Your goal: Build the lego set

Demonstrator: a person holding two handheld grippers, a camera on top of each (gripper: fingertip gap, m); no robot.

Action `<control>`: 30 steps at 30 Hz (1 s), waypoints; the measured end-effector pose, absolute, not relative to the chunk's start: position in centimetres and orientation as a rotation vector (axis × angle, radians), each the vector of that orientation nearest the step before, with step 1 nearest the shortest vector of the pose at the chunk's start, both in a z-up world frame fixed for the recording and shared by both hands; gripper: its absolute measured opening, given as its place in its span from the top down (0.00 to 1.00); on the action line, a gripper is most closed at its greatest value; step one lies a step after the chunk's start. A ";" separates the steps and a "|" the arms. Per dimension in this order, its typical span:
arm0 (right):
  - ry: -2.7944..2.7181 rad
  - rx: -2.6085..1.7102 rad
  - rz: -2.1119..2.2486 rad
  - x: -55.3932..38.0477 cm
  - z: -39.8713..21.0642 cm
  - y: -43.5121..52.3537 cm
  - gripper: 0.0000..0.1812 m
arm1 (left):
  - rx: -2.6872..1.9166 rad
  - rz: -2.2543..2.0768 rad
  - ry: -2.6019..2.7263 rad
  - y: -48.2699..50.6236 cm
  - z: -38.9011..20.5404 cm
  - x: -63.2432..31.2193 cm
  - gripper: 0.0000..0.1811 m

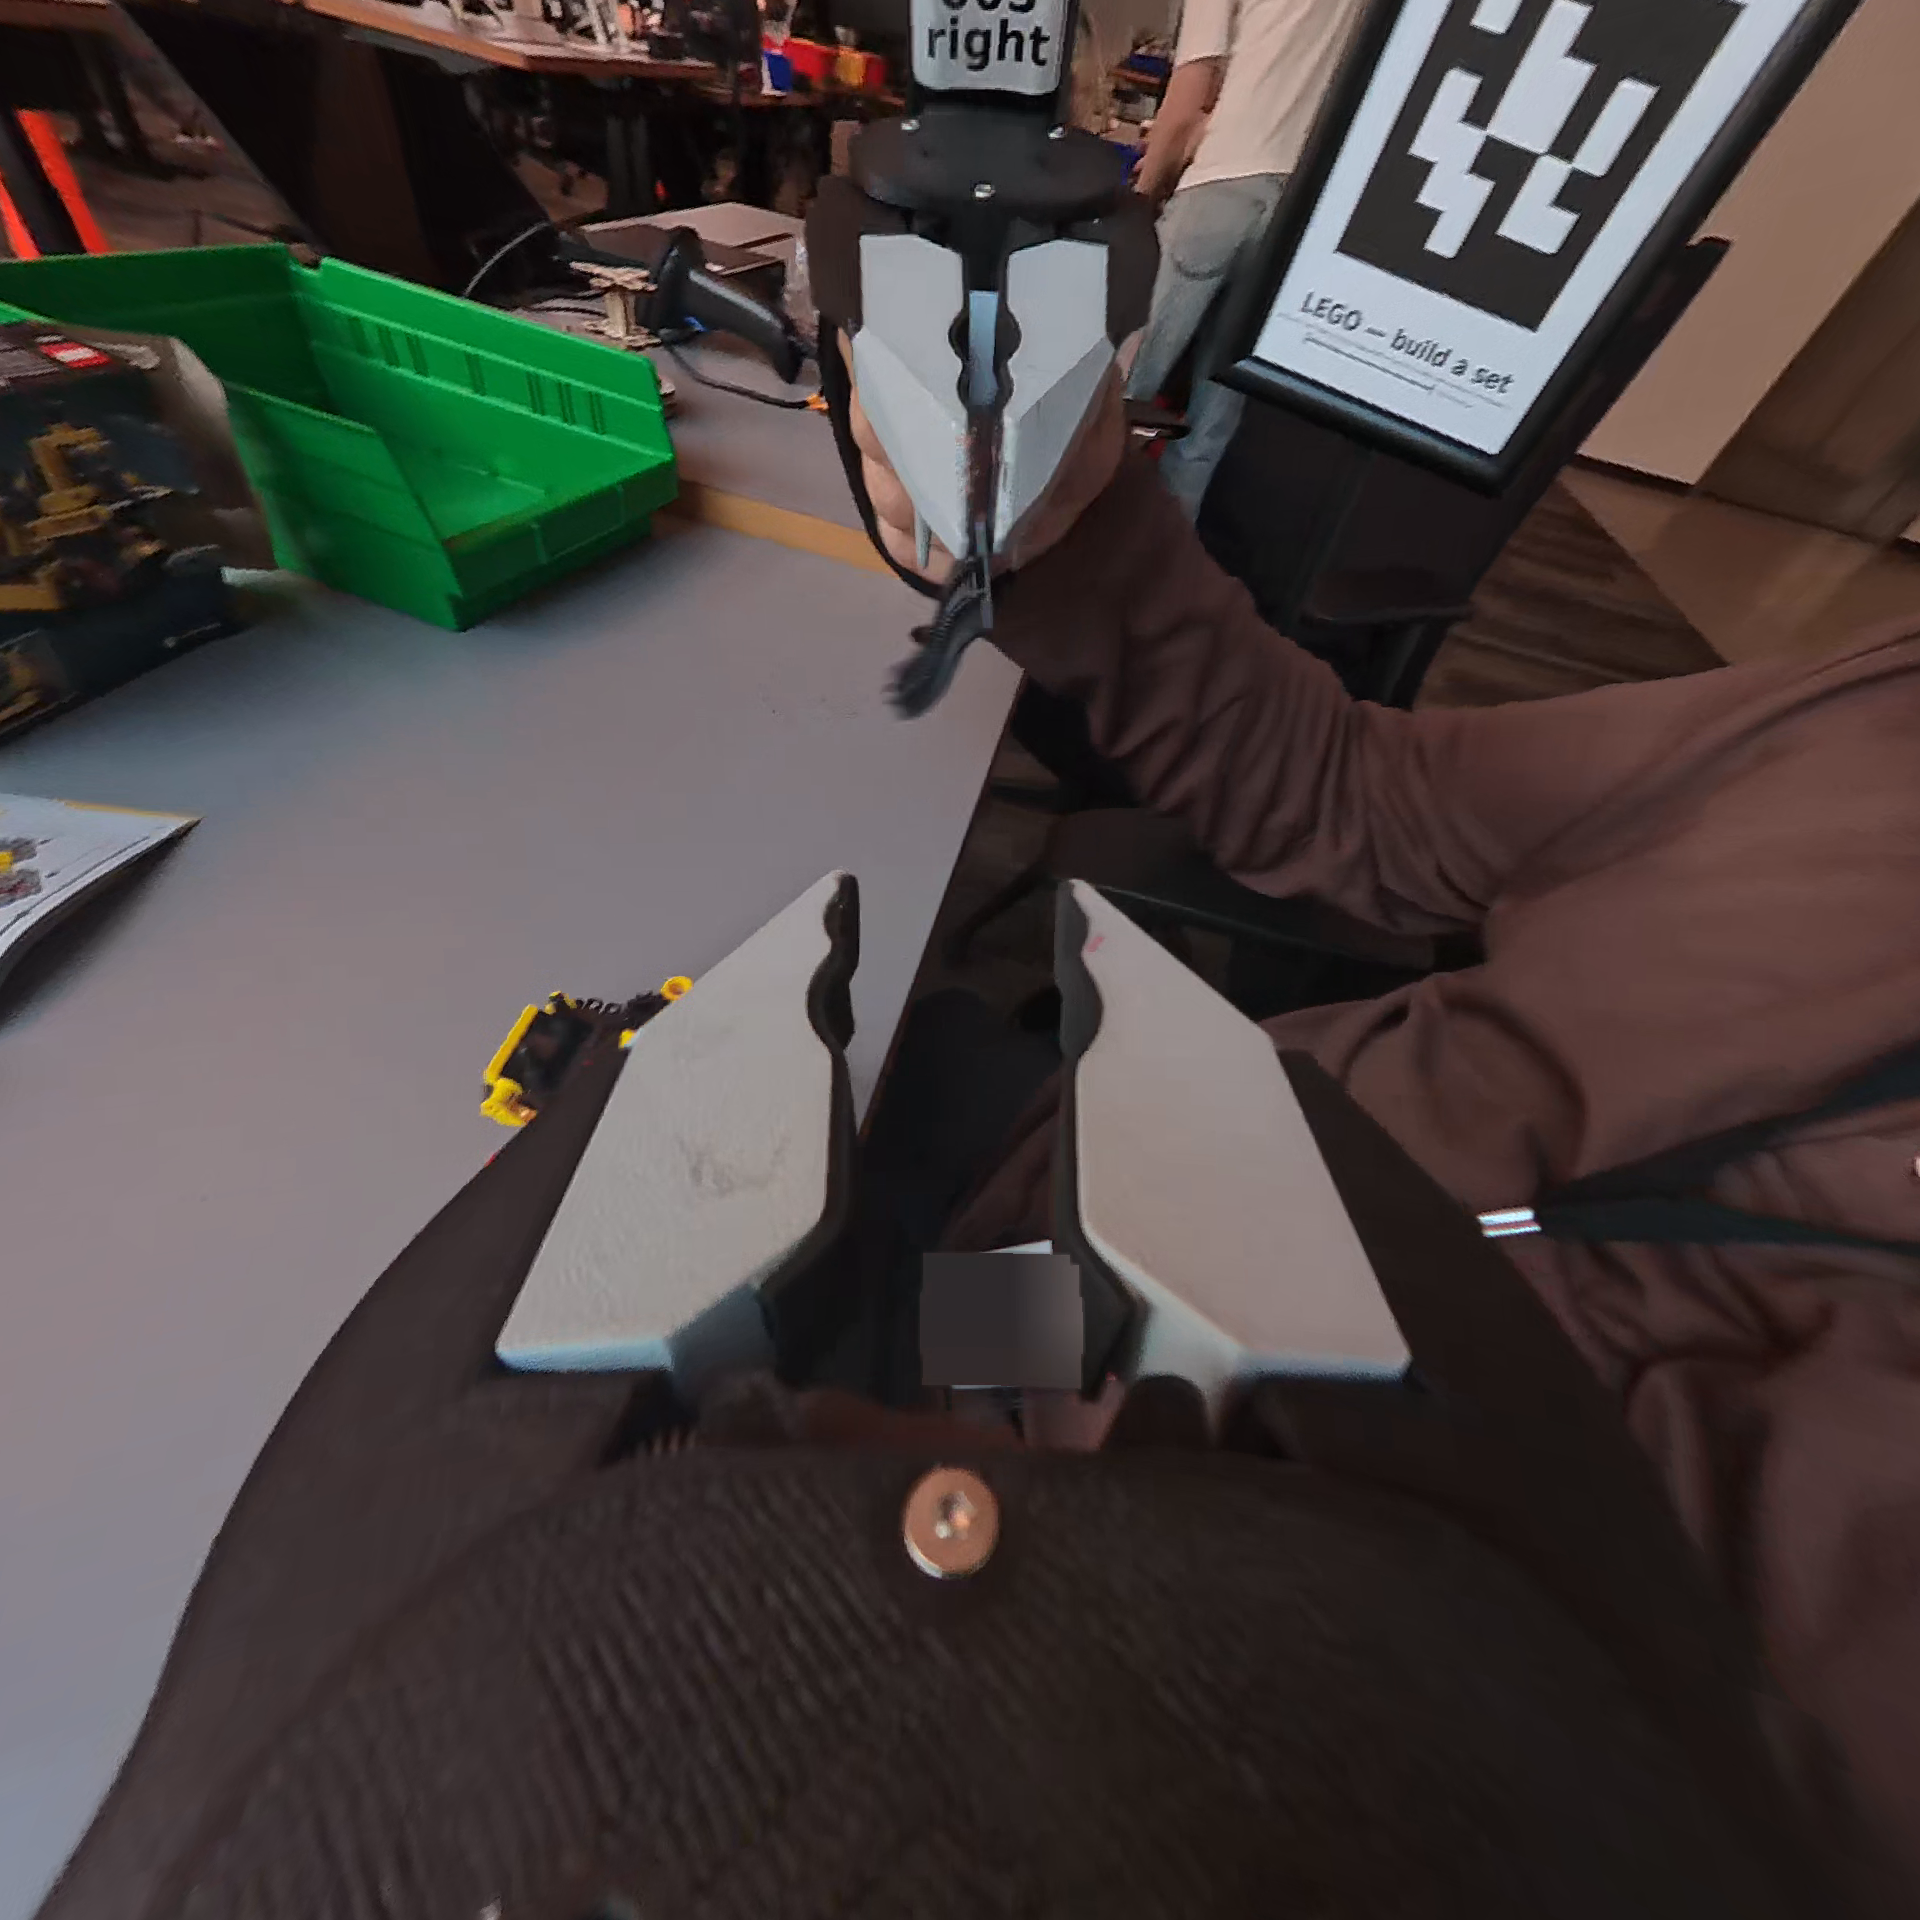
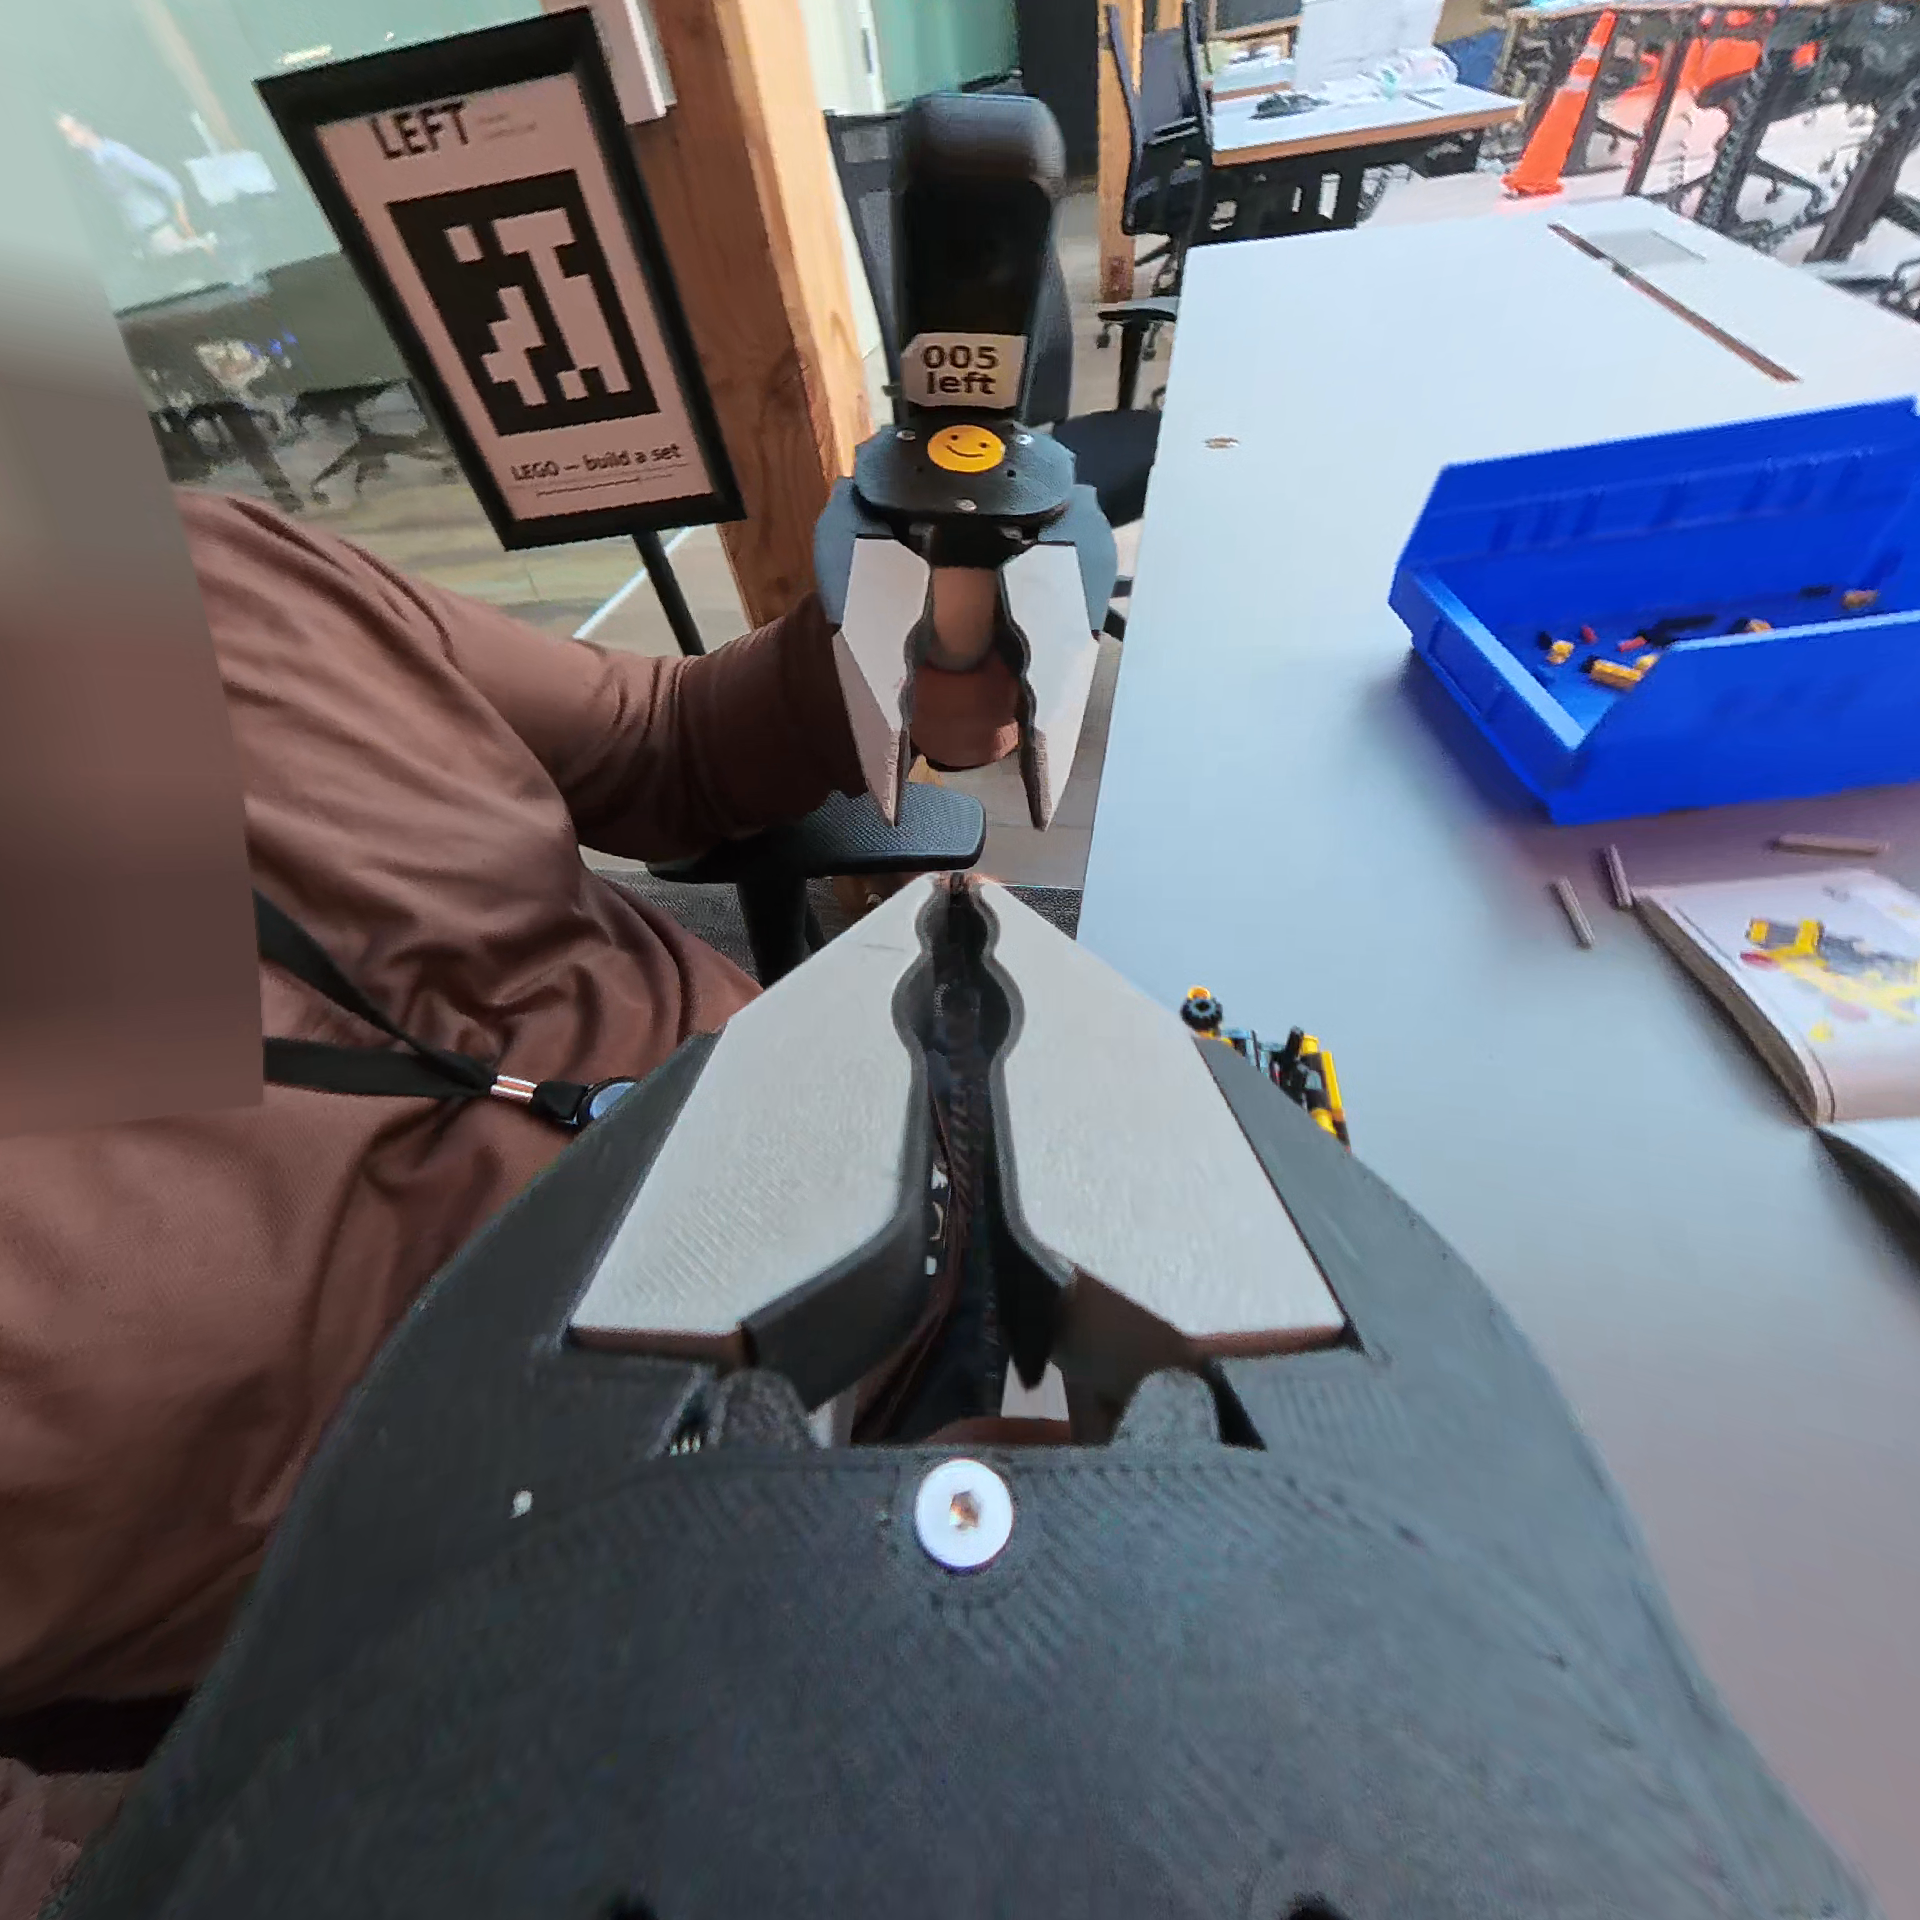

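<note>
Lego model (image 1: 566, 1044) near table edge (image 1: 961, 821); left gripper (image 1: 956, 914) jaws apart, right gripper (image 2: 954, 883) jaws clamped on black track piece (image 1: 940, 644).

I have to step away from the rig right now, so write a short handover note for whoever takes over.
Left claw: open, empty, held off the table edge.
Right claw: shut on a black toothed piece.
The partly built yellow-and-black model sits near the table edge; loose parts lie in the blue bin; the instruction booklet lies open.
Green bin looks empty.
Left: fit the held piece, continue building.
</note>
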State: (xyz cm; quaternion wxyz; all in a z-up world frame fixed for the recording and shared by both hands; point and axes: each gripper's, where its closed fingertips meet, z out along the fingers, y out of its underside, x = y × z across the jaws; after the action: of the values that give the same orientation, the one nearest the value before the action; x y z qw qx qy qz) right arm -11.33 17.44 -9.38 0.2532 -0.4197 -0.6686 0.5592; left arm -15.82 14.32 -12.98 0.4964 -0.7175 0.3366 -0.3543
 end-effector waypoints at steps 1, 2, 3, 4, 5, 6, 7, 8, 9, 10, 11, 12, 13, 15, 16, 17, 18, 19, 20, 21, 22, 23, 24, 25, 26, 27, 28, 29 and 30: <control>-1.800 -1.165 1.533 -11.5 -9.5 17.8 1.00 | -1.754 -0.834 0.810 14.6 -13.3 -16.1 0.81; -1.780 -1.182 1.548 -11.6 -9.5 18.2 1.00 | -1.766 -0.807 0.809 14.8 -13.5 -16.3 0.81; -1.761 -1.193 1.562 -11.7 -9.4 18.4 1.00 | -1.776 -0.788 0.813 14.9 -13.8 -16.4 0.81; -1.746 -1.200 1.569 -11.8 -9.4 18.6 1.00 | -1.783 -0.780 0.823 14.9 -14.0 -16.3 0.81; -1.734 -1.204 1.568 -12.0 -9.3 18.8 1.00 | -1.789 -0.782 0.835 14.8 -14.2 -16.1 0.81; -1.725 -1.207 1.562 -12.1 -9.3 18.9 1.00 | -1.792 -0.788 0.850 14.6 -14.4 -15.9 0.81; -1.715 -1.210 1.554 -12.3 -9.3 18.9 1.00 | -1.796 -0.792 0.867 14.4 -14.6 -15.7 0.80; -1.707 -1.209 1.548 -12.4 -9.2 18.9 1.00 | -1.802 -0.786 0.880 14.3 -14.8 -15.5 0.79; -1.701 -1.208 1.543 -12.6 -9.1 18.8 1.00 | -1.810 -0.761 0.883 14.5 -15.1 -15.5 0.79; -1.697 -1.207 1.540 -12.7 -9.0 18.6 1.00 | -1.819 -0.717 0.880 14.9 -15.4 -15.6 0.78; -1.695 -1.202 1.538 -12.9 -8.9 18.4 1.00 | -1.828 -0.646 0.868 15.5 -15.7 -15.9 0.77; -1.694 -1.194 1.537 -13.0 -8.7 18.1 1.00 | -1.829 -0.558 0.847 16.3 -15.8 -16.3 0.77; -1.694 -1.186 1.535 -13.1 -8.6 17.8 1.00 | -1.823 -0.483 0.839 16.8 -15.8 -16.5 0.78; -1.706 -1.170 1.541 -13.1 -8.4 17.0 1.00 | -1.804 -0.398 0.843 17.1 -15.7 -16.4 0.75; -1.717 -1.158 1.545 -13.1 -8.3 16.5 1.00 | -1.790 -0.383 0.854 17.0 -15.6 -16.1 0.74; -1.724 -1.151 1.544 -13.2 -8.2 16.1 1.00 | -1.773 -0.375 0.864 16.8 -15.4 -15.6 0.72; -1.727 -1.149 1.539 -13.3 -8.2 15.8 1.00 | -1.755 -0.372 0.877 16.7 -15.3 -15.1 0.71; -1.730 -1.148 1.537 -13.4 -8.1 15.5 1.00 | -1.740 -0.376 0.894 16.4 -15.3 -14.5 0.70; -1.730 -1.143 1.540 -13.4 -8.0 15.2 1.00 | -1.729 -0.389 0.912 16.1 -15.3 -14.0 0.70; -1.728 -1.136 1.547 -13.4 -7.8 14.9 1.00 | -1.714 -0.415 0.928 15.7 -15.2 -13.4 0.71; -1.722 -1.132 1.554 -13.5 -7.6 14.7 1.00 | -1.695 -0.462 0.946 15.2 -15.1 -12.8 0.74; -1.714 -1.128 1.561 -13.5 -7.4 14.5 1.00 | -1.683 -0.519 0.959 14.6 -14.9 -12.2 0.76; -1.708 -1.120 1.569 -13.5 -7.2 14.3 1.00 | -1.677 -0.575 0.968 14.1 -14.7 -11.8 0.81; -1.702 -1.114 1.572 -13.5 -7.1 14.1 1.00 | -1.669 -0.621 0.977 13.6 -14.5 -11.6 0.91; -1.699 -1.109 1.570 -13.5 -7.0 14.0 1.00 | -1.662 -0.645 0.980 13.5 -14.4 -11.6 0.99; -1.697 -1.105 1.569 -13.5 -6.9 13.9 1.00 | -1.662 -0.645 0.973 13.6 -14.3 -11.8 0.99; -1.697 -1.103 1.568 -13.4 -6.8 13.8 1.00 | -1.667 -0.634 0.969 13.8 -14.4 -12.0 0.99; -1.699 -1.104 1.560 -13.5 -6.8 13.8 1.00 | -1.668 -0.624 0.969 13.9 -14.5 -12.3 0.99; -1.697 -1.105 1.547 -13.5 -6.9 13.8 1.00 | -1.669 -0.612 0.968 14.0 -14.5 -12.4 1.00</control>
State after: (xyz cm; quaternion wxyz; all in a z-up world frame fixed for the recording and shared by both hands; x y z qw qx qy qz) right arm -13.51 13.84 -6.88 0.2924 -0.4146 -0.6369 0.5805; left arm -12.43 14.01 -14.51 0.5300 -0.6993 0.4056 -0.2562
